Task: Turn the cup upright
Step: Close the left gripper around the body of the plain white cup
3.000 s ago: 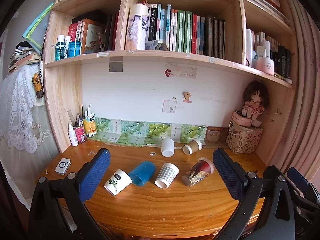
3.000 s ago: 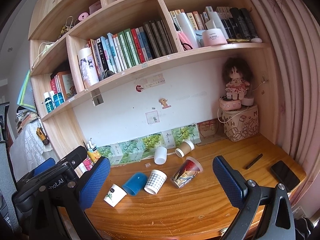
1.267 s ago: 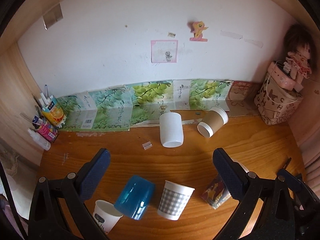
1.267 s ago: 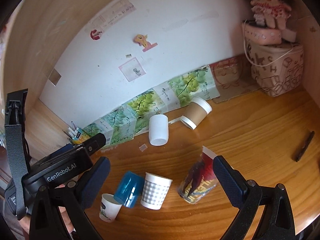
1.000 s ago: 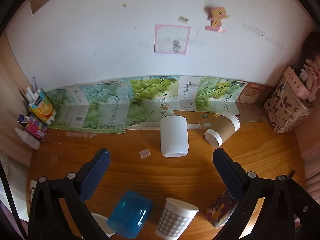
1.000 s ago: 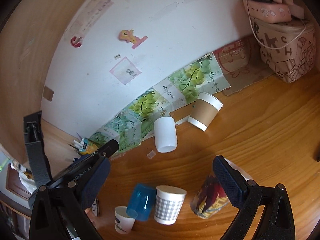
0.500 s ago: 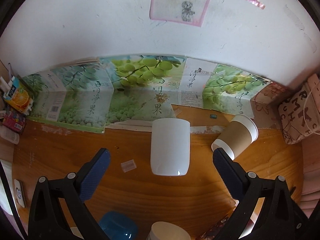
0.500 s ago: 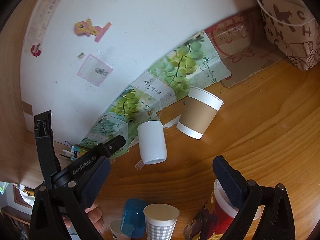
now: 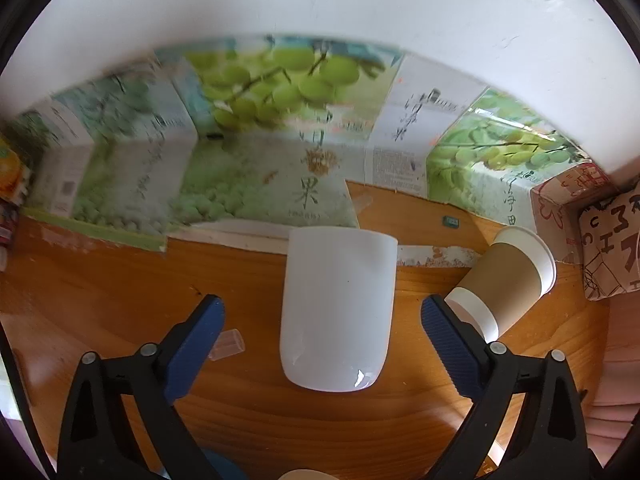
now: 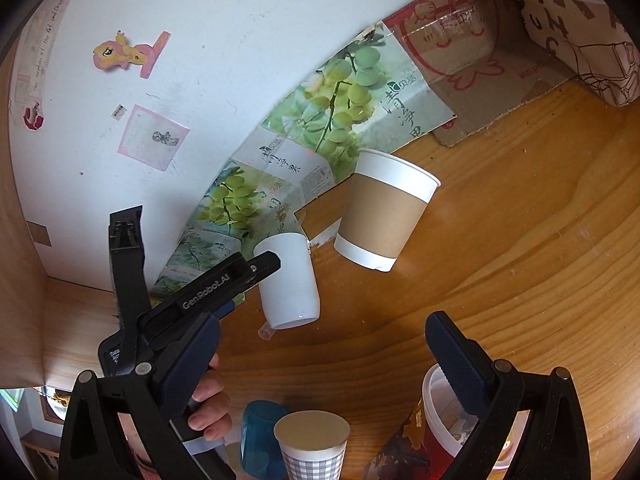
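A plain white cup (image 9: 338, 308) lies on its side on the wooden desk (image 9: 100, 280), its closed base toward me. My left gripper (image 9: 320, 322) is open, its blue fingers either side of the cup's base end, not touching it. In the right wrist view the same white cup (image 10: 290, 284) lies left of a brown-sleeved paper cup (image 10: 386, 220), also on its side. My right gripper (image 10: 322, 354) is open and empty, back from both cups. The left gripper's black body (image 10: 208, 284) reaches toward the white cup from the left.
The brown-sleeved cup (image 9: 504, 280) lies close right of the white cup. A small clear plastic piece (image 9: 228, 344) lies at its left. Green grape-print cartons (image 9: 256, 160) line the wall behind. A blue cup (image 10: 260, 436), a checked cup (image 10: 312, 448) and a red printed cup (image 10: 432, 436) are near.
Both grippers have moved forward and down toward the back of the desk. The white cup now sits between my left gripper's open fingers. The cups have not moved.
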{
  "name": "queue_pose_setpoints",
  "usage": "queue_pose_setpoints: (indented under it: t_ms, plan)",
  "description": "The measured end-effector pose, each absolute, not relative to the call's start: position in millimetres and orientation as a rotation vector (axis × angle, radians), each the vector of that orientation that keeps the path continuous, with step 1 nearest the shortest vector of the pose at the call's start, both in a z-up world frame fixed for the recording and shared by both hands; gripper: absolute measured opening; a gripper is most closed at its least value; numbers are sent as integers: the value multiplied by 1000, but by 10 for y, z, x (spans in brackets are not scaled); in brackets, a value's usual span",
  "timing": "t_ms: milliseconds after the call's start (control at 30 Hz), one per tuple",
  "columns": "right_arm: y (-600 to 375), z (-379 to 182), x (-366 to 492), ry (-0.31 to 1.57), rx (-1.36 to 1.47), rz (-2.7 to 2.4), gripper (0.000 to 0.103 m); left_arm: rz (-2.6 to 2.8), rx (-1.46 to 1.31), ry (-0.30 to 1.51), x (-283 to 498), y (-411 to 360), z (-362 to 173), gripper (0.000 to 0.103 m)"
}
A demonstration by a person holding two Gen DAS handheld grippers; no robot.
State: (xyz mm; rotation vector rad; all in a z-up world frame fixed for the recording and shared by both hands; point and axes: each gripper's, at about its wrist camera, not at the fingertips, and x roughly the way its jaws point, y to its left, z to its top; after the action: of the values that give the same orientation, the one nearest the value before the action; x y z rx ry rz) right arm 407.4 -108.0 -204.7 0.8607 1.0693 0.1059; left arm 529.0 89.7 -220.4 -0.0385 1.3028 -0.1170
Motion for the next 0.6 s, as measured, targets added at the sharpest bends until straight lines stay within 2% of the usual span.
queue_pose_setpoints:
  t_ms: [300,433,600]
  plan:
    - [-1075,-2126,4168,1101,872,114,103,-147,-99,1353,5344,991,-2375,83]
    - [-1055,-2136,4174,1106,873,117,103,-186,-159,1368,5343,1013,-2407,70]
    - [-1040,-2146,4169,1111,871,116,103,-199,-176,1369,5327,1039,-2436,69]
